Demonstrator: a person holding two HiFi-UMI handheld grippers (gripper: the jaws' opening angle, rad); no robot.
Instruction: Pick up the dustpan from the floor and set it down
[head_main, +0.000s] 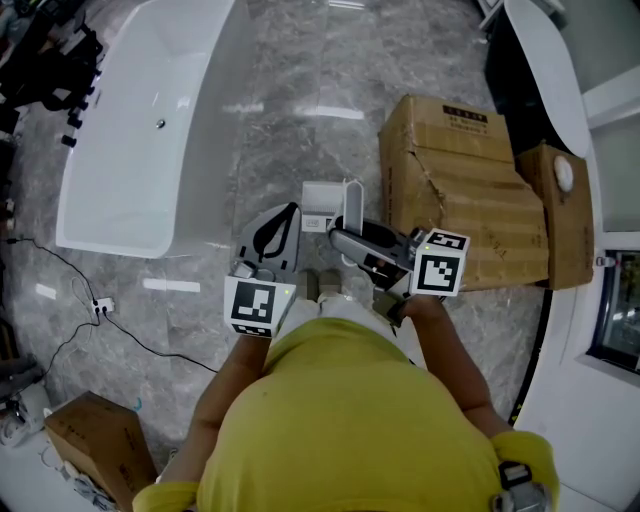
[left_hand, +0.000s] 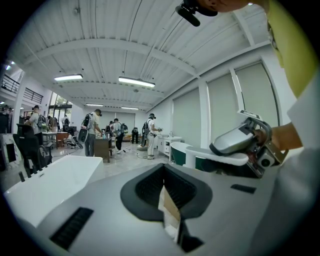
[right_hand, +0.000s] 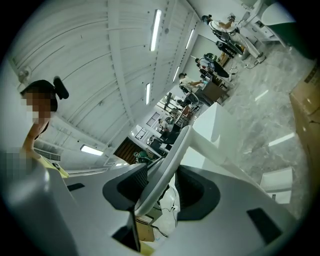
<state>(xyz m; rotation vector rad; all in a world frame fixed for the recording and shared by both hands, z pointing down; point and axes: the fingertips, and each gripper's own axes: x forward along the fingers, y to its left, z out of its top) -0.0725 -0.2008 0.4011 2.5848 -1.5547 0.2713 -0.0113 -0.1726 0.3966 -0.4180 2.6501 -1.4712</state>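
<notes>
The white dustpan (head_main: 320, 208) hangs in front of me over the grey marble floor. My right gripper (head_main: 345, 232) is shut on its long white handle (right_hand: 167, 170), which runs up between the two grey jaws in the right gripper view. The pan end (right_hand: 280, 180) shows low at the right of that view. My left gripper (head_main: 292, 212) is just left of the dustpan, its tips together with nothing in them. In the left gripper view its jaws (left_hand: 165, 175) leave only a thin slit. The right gripper (left_hand: 240, 142) shows there at the right.
A white bathtub (head_main: 140, 130) stands at the left and another tub (head_main: 545, 70) at the top right. Large cardboard boxes (head_main: 460, 190) sit right of the dustpan, a small box (head_main: 100, 440) at the lower left. A cable and power strip (head_main: 100, 305) lie on the floor. People (left_hand: 92, 132) stand far off.
</notes>
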